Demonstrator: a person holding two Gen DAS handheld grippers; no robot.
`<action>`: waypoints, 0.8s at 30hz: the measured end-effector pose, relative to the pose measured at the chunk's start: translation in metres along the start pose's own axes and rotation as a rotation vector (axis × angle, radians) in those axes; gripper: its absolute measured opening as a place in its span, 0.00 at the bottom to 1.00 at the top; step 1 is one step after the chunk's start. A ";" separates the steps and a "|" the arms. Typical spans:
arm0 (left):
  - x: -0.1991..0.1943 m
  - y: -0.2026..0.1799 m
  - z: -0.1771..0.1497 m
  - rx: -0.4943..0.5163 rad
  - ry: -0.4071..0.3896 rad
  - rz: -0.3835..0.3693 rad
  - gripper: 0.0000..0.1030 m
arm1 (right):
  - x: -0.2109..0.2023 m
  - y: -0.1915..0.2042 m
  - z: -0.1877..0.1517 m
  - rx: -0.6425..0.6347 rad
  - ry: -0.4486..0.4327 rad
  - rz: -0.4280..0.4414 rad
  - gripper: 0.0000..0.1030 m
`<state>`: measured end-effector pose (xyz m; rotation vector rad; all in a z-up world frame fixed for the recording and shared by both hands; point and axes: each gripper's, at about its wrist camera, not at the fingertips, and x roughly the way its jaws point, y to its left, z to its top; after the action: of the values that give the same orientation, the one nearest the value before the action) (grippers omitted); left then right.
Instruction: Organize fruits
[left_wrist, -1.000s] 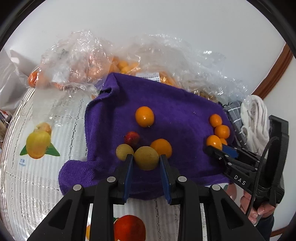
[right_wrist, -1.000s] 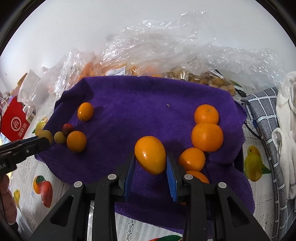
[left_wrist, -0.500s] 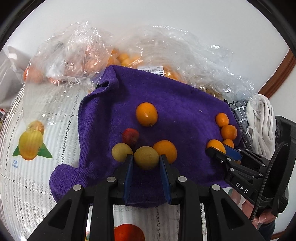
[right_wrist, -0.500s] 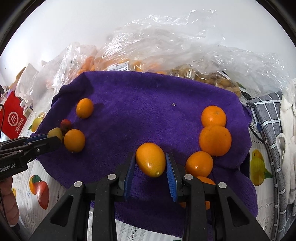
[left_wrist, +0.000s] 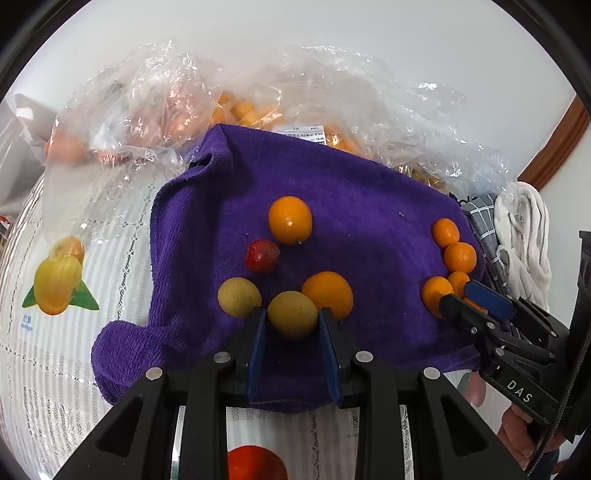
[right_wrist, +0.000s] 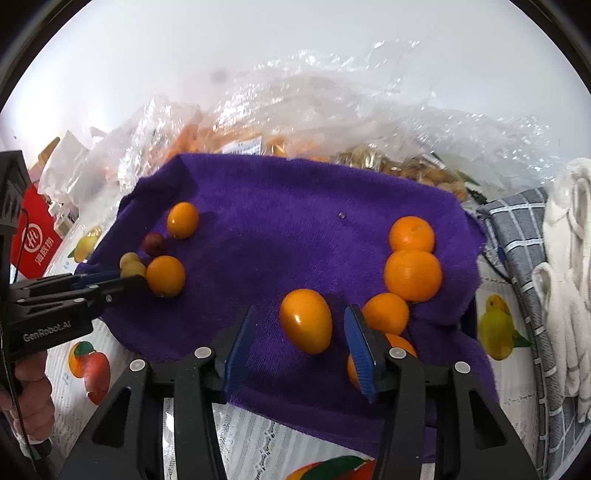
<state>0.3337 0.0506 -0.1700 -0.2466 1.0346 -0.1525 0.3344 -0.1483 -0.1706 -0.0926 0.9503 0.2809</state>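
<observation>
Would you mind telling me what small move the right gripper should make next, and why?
Probably lift the right gripper straight back from the purple towel. Its jaws have just been opening, and the oval orange fruit now lies between them with a gap on each side, beside the cluster of oranges. It looks placed, so a clean retreat should avoid nudging it.

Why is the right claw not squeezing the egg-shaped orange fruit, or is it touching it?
Apart. In the right wrist view the right claw has just been opening: purple towel shows on both sides of the oval orange fruit between the blue pads.
</observation>
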 end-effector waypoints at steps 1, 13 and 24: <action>-0.001 0.001 0.000 -0.005 0.002 -0.001 0.26 | 0.000 0.000 0.000 0.000 0.005 -0.006 0.48; -0.054 -0.002 -0.016 0.032 -0.067 0.030 0.51 | -0.042 -0.003 -0.007 0.069 -0.037 -0.054 0.44; -0.129 -0.033 -0.051 0.087 -0.179 0.034 0.69 | -0.119 -0.024 -0.040 0.149 -0.076 -0.116 0.51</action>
<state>0.2240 0.0437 -0.0786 -0.1605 0.8519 -0.1417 0.2442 -0.2023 -0.0977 -0.0005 0.8841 0.1058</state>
